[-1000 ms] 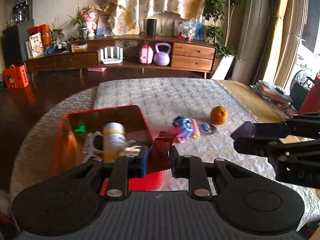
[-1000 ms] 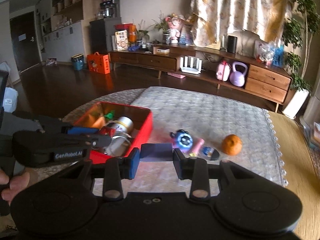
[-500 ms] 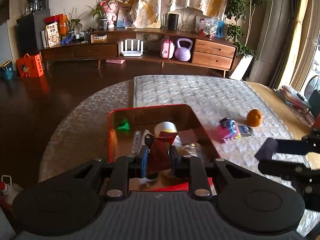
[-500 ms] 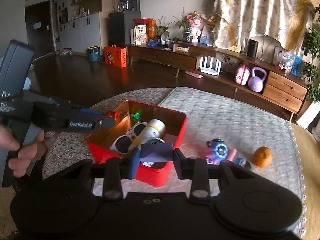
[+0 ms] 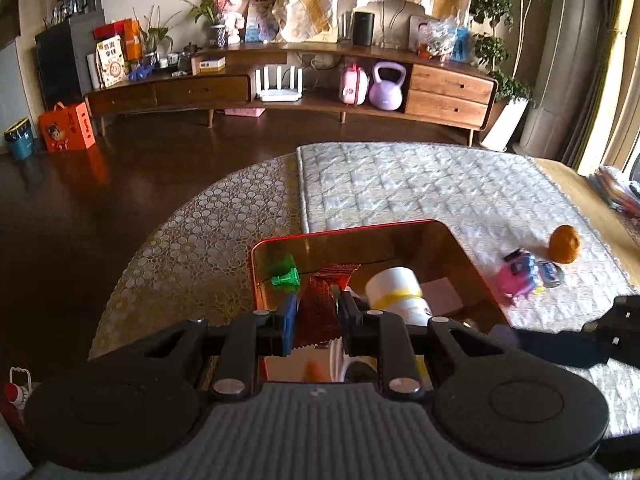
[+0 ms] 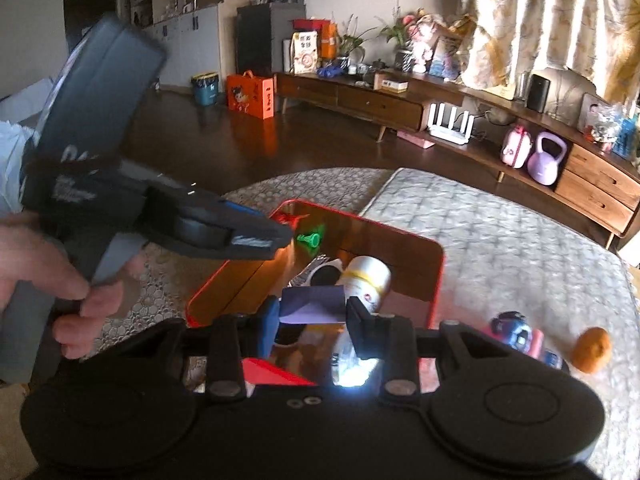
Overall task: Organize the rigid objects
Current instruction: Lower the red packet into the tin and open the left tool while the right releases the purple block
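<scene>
My left gripper is shut on a red snack packet and hangs over the red tin box. My right gripper is shut on a small purple box above the same red tin box. Inside the tin lie a white bottle with a yellow band, a green toy piece and a pair of white-framed glasses. On the quilted mat to the right sit an orange, a pink and blue toy and a small blue packet.
The tin rests where a pebble-patterned cloth meets a quilted mat on the table. A hand holds the left gripper's handle, seen at the left of the right wrist view. Dark floor and a wooden sideboard lie beyond.
Both grippers have moved left from over the mat to above the red tin, each keeping its object. The toys and the orange now lie off to the right.
</scene>
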The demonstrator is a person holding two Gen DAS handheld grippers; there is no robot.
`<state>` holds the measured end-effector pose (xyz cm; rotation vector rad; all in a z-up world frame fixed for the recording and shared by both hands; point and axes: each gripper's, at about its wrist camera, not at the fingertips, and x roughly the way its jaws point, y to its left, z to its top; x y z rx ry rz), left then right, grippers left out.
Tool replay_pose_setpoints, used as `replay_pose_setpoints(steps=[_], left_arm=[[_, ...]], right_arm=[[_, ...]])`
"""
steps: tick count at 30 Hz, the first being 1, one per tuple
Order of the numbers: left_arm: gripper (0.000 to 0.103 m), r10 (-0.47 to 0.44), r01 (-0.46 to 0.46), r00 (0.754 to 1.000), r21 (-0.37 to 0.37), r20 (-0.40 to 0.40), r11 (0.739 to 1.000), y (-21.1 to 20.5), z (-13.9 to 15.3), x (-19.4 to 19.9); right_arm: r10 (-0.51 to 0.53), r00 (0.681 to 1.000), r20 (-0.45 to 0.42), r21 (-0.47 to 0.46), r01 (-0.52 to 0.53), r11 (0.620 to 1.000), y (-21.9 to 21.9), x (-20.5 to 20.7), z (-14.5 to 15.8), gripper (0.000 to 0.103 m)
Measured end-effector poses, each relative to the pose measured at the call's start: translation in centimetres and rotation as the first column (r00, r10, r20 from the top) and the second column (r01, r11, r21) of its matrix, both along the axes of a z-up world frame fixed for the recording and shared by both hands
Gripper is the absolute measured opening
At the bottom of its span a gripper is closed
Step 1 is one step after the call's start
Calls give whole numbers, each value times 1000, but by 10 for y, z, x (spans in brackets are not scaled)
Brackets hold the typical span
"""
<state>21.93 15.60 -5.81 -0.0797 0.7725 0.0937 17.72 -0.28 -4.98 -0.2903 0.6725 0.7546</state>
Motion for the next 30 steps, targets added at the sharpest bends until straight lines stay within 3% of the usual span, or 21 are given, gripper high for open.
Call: replay_pose_setpoints(steps=[12,30], left_arm=[[22,-6,7,998,13,-67,1000,2,-33,37],[23,-28,29,993,7,-111,1000,-3,-49,49]], right_arm=[[40,999,-31,-64,-42,997,37,12,-25,35],[7,998,-65,-66,-12,998,39,12,-29,39]])
